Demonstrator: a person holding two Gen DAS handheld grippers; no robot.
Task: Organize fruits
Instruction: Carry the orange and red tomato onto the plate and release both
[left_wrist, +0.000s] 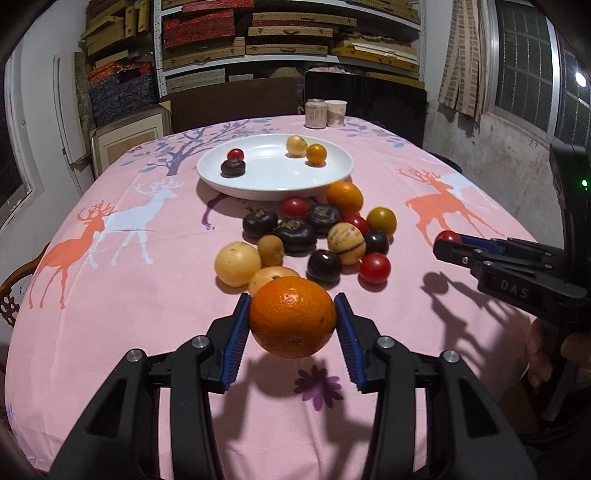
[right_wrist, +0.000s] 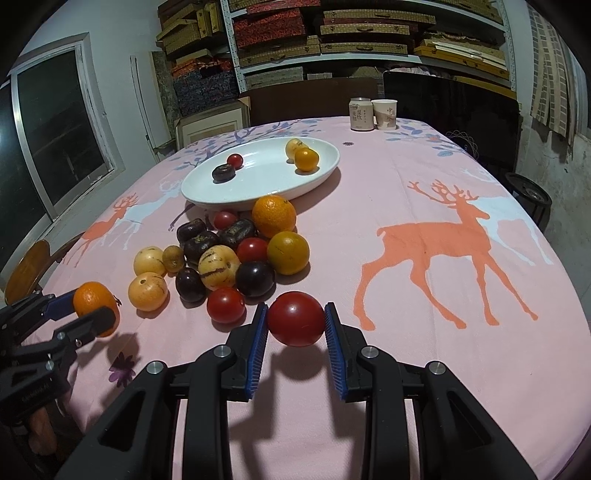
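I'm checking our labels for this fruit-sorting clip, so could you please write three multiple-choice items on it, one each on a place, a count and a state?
1. Where is the plate relative to the fruit pile?
A. Behind the pile, toward the shelves
B. In front of the pile, nearest the cameras
C. Off the table

2. How many fruits lie in the plate?
A. Two
B. Four
C. Seven

3. What is the left claw doing?
A. Hanging empty and wide open
B. Gripping an orange above the cloth
C. Pressing a cup

Answers:
1. A: the plate sits beyond the pile in both views.
2. B: a red, a dark, a pale yellow and an orange-yellow fruit are in it.
3. B: the orange sits between the blue pads, with its shadow on the cloth below.
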